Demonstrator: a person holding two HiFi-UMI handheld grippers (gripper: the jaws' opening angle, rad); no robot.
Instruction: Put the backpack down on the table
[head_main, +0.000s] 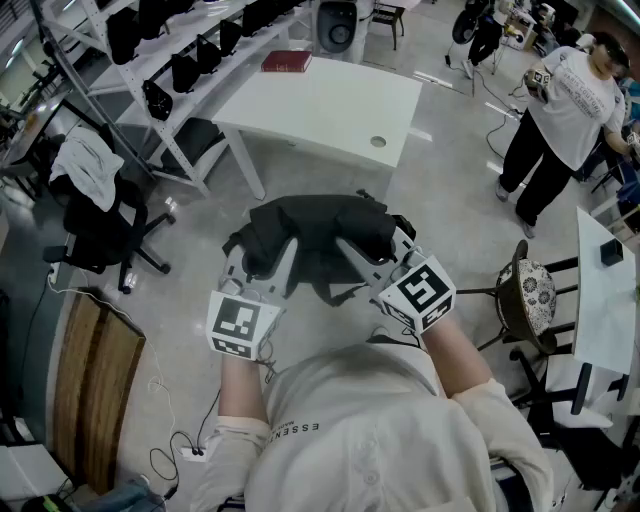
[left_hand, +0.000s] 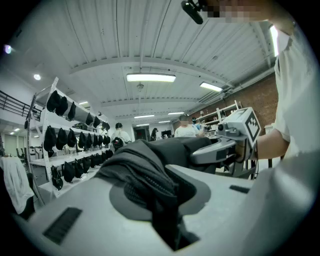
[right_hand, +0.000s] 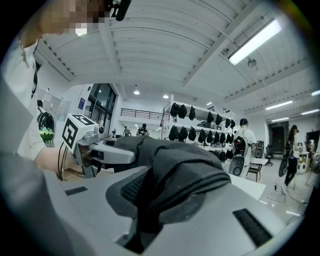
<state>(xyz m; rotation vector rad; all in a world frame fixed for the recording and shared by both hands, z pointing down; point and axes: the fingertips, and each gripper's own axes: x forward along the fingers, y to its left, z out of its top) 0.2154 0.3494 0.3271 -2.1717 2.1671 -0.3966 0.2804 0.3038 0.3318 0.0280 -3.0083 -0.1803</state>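
Observation:
A black backpack (head_main: 312, 232) hangs in the air in front of me, over the floor, just short of the white table (head_main: 330, 105). My left gripper (head_main: 268, 258) is shut on its left side, with dark fabric (left_hand: 145, 175) bunched between the jaws of that gripper (left_hand: 167, 220). My right gripper (head_main: 352, 250) is shut on the right side, its jaws (right_hand: 150, 220) pinching mesh fabric (right_hand: 185, 170). Both point nearly level, and each shows in the other's view: the right gripper (left_hand: 220, 150) and the left gripper (right_hand: 107, 150).
A red book (head_main: 287, 62) lies at the table's far left corner. A rack of black bags (head_main: 180, 50) stands at the left, an office chair draped with white cloth (head_main: 95, 200) below it. A cushioned chair (head_main: 525, 295), a second table (head_main: 605, 290) and a standing person (head_main: 565, 110) are on the right.

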